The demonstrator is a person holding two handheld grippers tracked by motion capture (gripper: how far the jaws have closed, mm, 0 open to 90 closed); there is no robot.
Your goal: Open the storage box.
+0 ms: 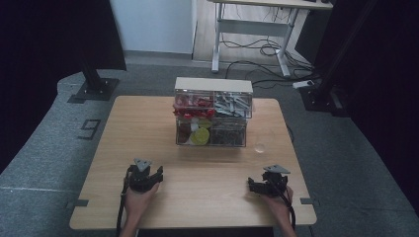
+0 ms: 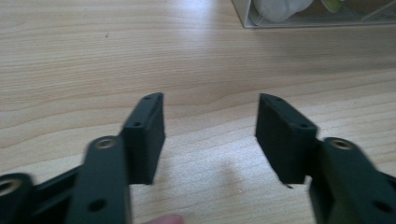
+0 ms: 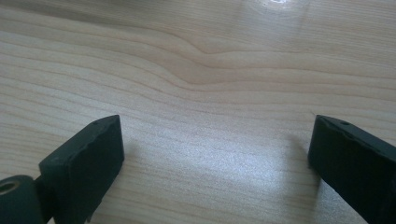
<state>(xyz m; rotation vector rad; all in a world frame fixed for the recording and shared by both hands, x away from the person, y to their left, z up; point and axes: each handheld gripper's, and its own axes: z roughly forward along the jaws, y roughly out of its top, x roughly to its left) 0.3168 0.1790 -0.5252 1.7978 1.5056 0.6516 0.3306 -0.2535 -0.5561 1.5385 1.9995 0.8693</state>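
A clear drawer box [image 1: 213, 112] with a pale top stands at the far middle of the wooden table [image 1: 143, 128]. Its drawers hold red parts, grey metal parts, yellow and white pieces and dark bits. My left gripper [image 1: 156, 174] rests near the front left of the table, well short of the box. In the left gripper view, that gripper [image 2: 210, 99] has its jaws apart over bare wood, and the box's lower corner [image 2: 299, 19] lies ahead to the right. My right gripper [image 1: 257, 185] sits at the front right. In the right gripper view it [image 3: 218, 120] is spread wide with nothing between its jaws.
A small clear round object [image 1: 260, 147] lies on the table, right of the box and ahead of my right gripper. Beyond the table are a black stand base [image 1: 94, 89], a desk frame [image 1: 252, 34] and cables on the grey floor.
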